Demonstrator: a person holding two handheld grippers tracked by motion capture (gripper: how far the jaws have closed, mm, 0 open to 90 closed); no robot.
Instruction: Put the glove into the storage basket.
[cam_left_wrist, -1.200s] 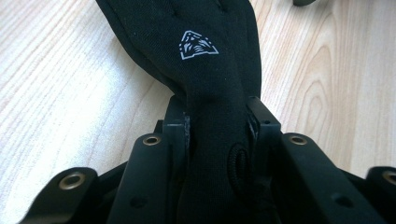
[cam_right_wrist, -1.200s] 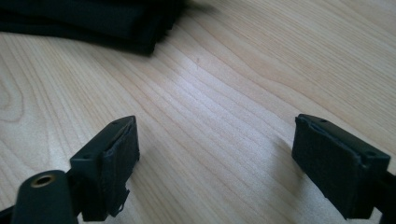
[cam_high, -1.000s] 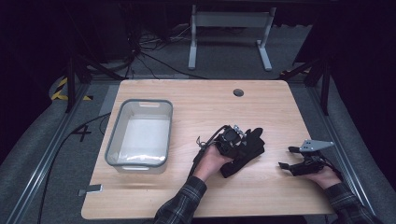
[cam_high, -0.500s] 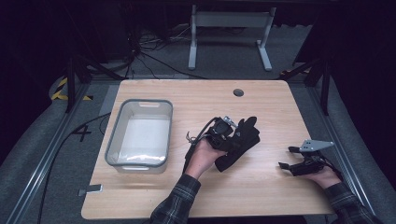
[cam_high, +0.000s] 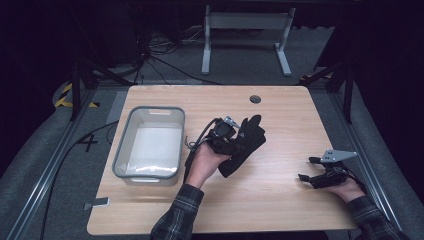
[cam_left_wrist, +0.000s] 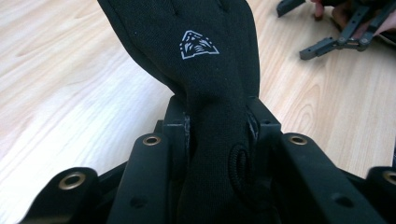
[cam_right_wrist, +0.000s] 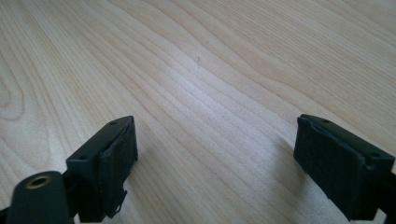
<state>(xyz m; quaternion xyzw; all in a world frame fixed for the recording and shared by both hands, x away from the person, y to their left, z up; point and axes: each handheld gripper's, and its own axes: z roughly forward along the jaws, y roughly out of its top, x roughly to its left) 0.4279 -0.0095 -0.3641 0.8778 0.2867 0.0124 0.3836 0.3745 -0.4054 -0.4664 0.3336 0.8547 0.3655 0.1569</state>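
The left gripper (cam_high: 235, 136) holds a black glove (cam_high: 245, 145) near the middle of the wooden table (cam_high: 280, 205), just right of the clear plastic bin (cam_high: 120, 150). In the left gripper view, the glove (cam_left_wrist: 205, 70) is pinched at its narrow cuff end between the two jaws, which press on it from both sides; the pads (cam_left_wrist: 180, 126) sit tight against the fabric. The wider part, with a small white logo (cam_left_wrist: 198, 45), reaches away beyond the jaw tips, above the tabletop. In the high view the glove hangs off the gripper, its fingers pointing toward the far edge and its lower end drooping toward the person's side.

The right gripper (cam_high: 311, 170) rests low at the table's right side, well apart from the glove. In the right gripper view, its jaws stand wide, with bare wood (cam_right_wrist: 210, 93) between the pads (cam_right_wrist: 116, 161).
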